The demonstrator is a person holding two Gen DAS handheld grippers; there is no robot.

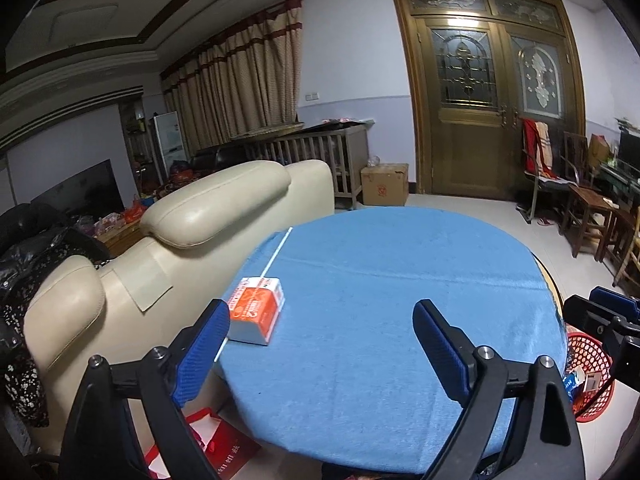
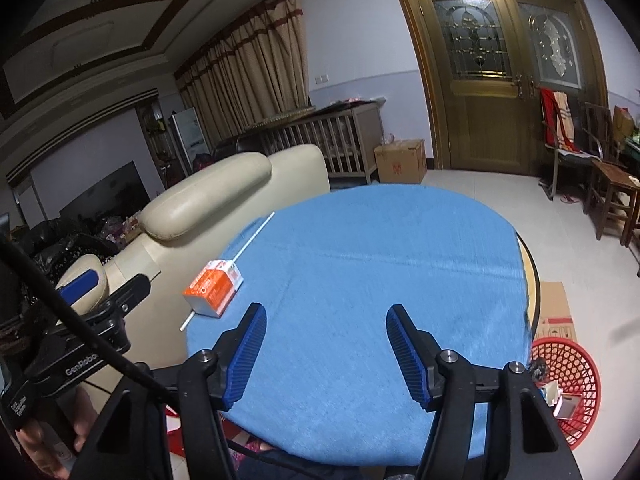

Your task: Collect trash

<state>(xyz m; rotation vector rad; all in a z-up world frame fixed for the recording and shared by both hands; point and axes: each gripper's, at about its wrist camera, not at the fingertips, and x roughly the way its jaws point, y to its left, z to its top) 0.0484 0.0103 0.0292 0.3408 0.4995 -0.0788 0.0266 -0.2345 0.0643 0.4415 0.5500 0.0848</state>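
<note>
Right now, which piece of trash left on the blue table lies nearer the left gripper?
The orange and white carton, right beside the left gripper. The thin white straw stretches away behind it toward the table's far edge.

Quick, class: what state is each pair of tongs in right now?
Left tongs: open, holding nothing.
Right tongs: open, holding nothing.

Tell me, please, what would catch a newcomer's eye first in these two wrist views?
Most likely the round table under its bright blue cloth, filling the middle of both views, with a lone orange and white carton lying on a thin white stick near its left edge. Next, the red mesh basket on the floor at the table's right, already holding some trash. Both the left gripper and right gripper hang open and empty.
</note>
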